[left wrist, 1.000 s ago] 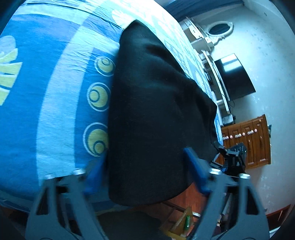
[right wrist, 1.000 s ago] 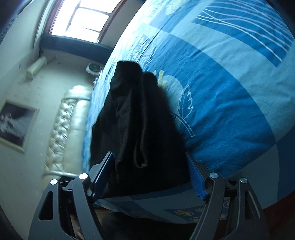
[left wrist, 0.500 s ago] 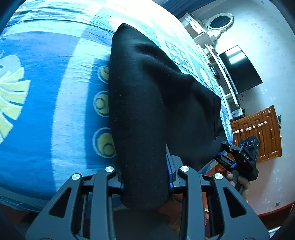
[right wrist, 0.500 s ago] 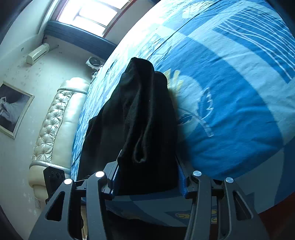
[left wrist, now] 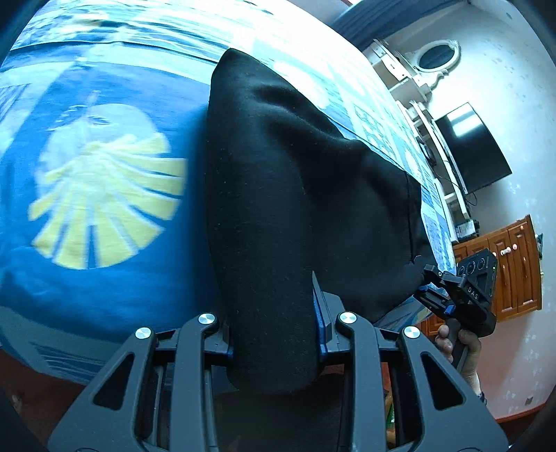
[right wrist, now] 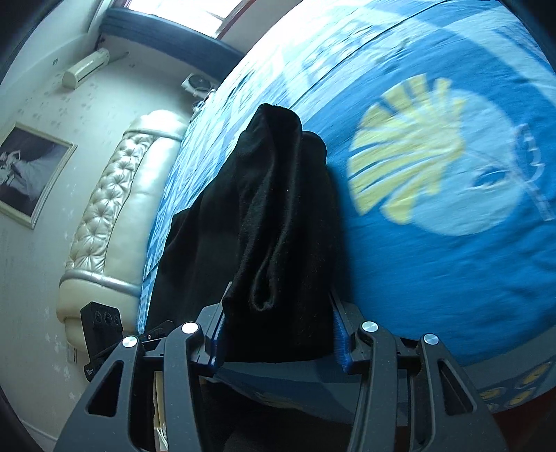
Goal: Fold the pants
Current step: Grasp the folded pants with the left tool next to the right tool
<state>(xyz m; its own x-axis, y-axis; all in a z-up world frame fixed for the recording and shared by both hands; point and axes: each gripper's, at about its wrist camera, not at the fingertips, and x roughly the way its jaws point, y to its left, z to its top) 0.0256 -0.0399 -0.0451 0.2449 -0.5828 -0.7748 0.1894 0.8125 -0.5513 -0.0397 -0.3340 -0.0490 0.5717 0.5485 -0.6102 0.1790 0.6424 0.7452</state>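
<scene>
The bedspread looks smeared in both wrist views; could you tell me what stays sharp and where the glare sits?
Left wrist view: bedspread smeared, pants and tongs sharp, far edge glaring. Right wrist view: likewise, and the window glares.

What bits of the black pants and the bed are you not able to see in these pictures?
- Left wrist view: the left gripper clamps the black pants; their gripped edge is hidden between its pads.
- Right wrist view: the right gripper covers the pants' near end.
- Both views: the bedsheet print is motion-blurred, and the bed underneath the pants is covered.
</scene>
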